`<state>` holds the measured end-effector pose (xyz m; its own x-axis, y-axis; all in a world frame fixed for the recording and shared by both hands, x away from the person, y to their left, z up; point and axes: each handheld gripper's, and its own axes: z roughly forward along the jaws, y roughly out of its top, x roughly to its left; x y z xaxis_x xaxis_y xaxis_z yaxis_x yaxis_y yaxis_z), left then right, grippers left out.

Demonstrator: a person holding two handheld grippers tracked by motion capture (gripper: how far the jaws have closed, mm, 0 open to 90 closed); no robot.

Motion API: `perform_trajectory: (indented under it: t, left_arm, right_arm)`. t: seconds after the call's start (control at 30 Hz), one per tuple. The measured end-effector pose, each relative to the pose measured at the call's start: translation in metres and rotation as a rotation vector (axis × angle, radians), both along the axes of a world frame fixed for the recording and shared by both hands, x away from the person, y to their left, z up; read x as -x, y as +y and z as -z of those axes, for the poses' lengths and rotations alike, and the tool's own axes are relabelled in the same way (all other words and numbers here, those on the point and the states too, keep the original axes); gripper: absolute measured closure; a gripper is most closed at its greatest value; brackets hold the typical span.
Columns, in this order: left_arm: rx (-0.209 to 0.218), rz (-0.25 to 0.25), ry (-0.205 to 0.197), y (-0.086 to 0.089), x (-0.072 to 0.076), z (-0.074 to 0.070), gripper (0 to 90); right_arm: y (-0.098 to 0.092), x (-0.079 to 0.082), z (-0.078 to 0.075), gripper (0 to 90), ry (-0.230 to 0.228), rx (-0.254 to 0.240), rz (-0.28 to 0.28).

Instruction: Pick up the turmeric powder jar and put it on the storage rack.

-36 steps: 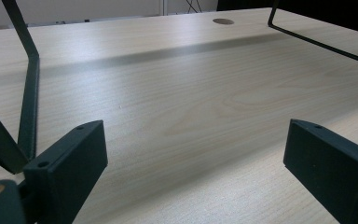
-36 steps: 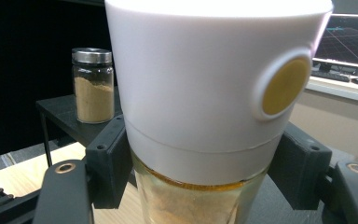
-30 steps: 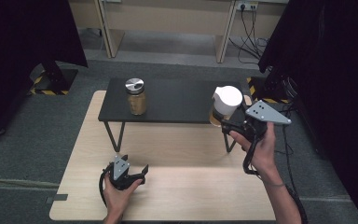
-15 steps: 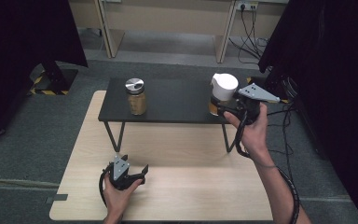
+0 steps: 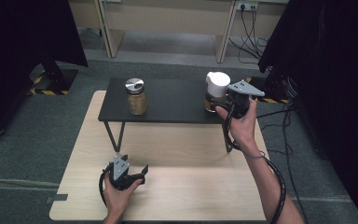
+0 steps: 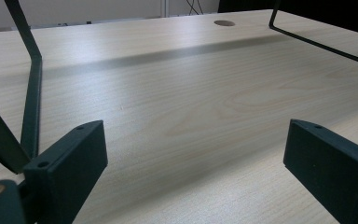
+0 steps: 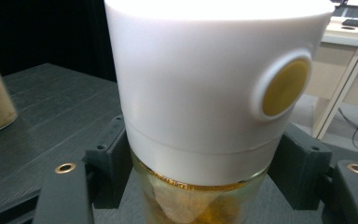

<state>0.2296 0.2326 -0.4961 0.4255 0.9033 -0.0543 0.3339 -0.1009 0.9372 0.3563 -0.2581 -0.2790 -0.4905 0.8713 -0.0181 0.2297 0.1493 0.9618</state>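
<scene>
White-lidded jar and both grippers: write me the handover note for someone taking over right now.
Right gripper: shut on the white-lidded jar, jaws clamped on its glass body just under the lid, at the right end of the black shelf.
Left gripper: open, nothing between its jaws, resting low over the wooden table near the front edge.
Silver-lidded jar: upright on the shelf's left part, untouched.
Done: white-lidded jar gripped.
Left: whether it stands on the shelf or is lifted off cannot be told; decide its destination and carry on. The left gripper is free to help.
</scene>
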Motion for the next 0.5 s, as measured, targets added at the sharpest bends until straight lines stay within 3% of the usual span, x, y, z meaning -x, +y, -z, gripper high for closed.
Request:
perform_trajectory:
  t: [0.37, 0.5]
  left_arm:
    - [0.005, -0.002, 0.007, 0.0008, -0.0008, -0.0005, 5.3]
    - [0.003, -0.003, 0.008, 0.0003, -0.0009, -0.0007, 5.3]
  right_arm:
    - [0.0052, -0.0018, 0.0043, 30.5, -0.002, 0.011, 0.011]
    - [0.0033, -0.0036, 0.0068, 30.4, 0.003, -0.011, 0.013]
